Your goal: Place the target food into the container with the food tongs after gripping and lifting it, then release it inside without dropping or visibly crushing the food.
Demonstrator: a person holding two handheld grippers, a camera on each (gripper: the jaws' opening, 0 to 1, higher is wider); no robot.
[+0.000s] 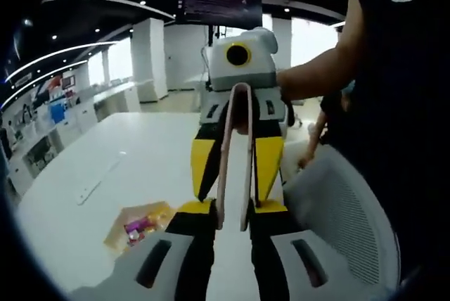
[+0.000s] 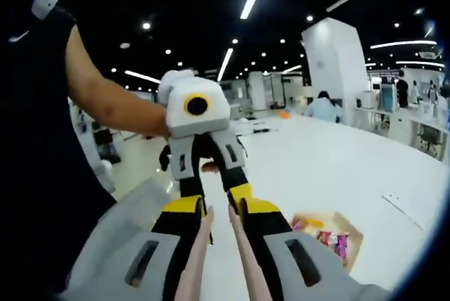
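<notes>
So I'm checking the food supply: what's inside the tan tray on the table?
The tan tray holds a few pink and yellow wrapped snacks. Its near part is hidden behind the tool, so a count isn't possible.

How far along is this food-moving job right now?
Barely begun. In hand: the tongs are in the air, lying between the jaws of the right gripper and the left gripper, which meet tip to tip over the table. They hold no food. Packets lie in a box. Gripping, lifting and releasing are all left.
</notes>
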